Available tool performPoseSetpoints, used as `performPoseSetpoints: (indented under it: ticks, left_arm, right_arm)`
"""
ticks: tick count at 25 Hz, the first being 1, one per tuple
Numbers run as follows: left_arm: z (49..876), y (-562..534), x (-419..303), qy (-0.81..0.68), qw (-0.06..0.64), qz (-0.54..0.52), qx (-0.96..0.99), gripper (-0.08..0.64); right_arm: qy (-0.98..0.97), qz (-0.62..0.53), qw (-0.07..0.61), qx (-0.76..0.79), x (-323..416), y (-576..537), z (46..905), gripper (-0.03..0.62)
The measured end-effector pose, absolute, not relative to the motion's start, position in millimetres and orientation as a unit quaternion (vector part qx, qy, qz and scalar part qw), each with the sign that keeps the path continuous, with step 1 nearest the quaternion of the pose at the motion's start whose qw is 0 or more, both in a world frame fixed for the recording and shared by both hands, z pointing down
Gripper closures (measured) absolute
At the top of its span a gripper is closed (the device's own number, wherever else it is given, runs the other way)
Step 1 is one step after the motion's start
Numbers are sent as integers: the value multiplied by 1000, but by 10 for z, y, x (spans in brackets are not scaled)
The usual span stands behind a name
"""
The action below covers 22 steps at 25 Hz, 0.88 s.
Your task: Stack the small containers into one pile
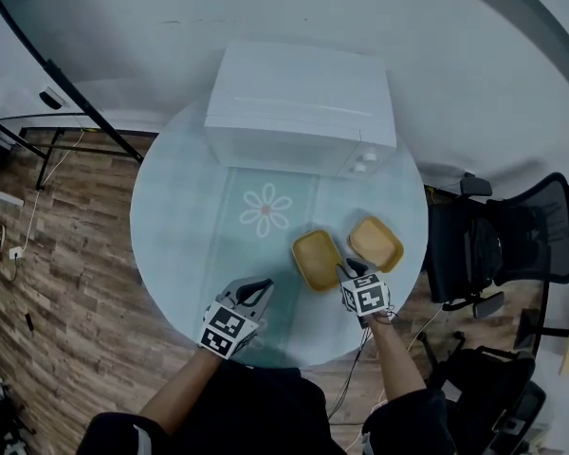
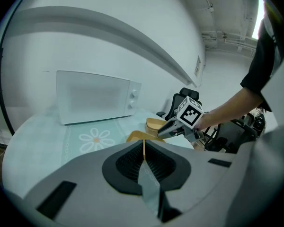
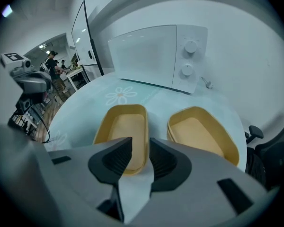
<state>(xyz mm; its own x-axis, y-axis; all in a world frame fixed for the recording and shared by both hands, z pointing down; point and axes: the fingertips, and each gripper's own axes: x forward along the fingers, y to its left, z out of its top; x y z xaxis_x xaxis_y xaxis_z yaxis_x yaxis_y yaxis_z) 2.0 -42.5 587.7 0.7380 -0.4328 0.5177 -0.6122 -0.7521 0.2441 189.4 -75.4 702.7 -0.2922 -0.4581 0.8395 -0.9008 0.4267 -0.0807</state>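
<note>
Pick-up step, 0 stacked: left container (image 1: 317,260) and right container (image 1: 376,243) are sitting side by side on the surface (image 1: 180,216); right claw (image 3: 140,143) is hovering released at the left container's near rim, probably needing closure there next; left claw (image 2: 143,145) is hanging clenched, empty.

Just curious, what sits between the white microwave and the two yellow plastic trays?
Only the pale tabletop with a printed daisy, nothing else; the head view shows it.
</note>
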Motion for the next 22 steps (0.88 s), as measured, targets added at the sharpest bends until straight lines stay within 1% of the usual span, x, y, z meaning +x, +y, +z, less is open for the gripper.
performPoseSetpoints:
  ticks: [15, 19, 22]
  left_arm:
    - [6002, -443, -243, -314, 227, 226, 894, 545]
    - [6017, -462, -252, -315, 227, 228, 893, 545]
    - [6030, -458, -251, -314, 229, 229, 893, 545]
  right_arm:
    - [-721, 314, 426, 447, 1885, -892, 7379, 480]
    - [-711, 314, 443, 446, 1916, -879, 7412, 545]
    - [-716, 323, 430, 445, 1895, -872, 7374, 550]
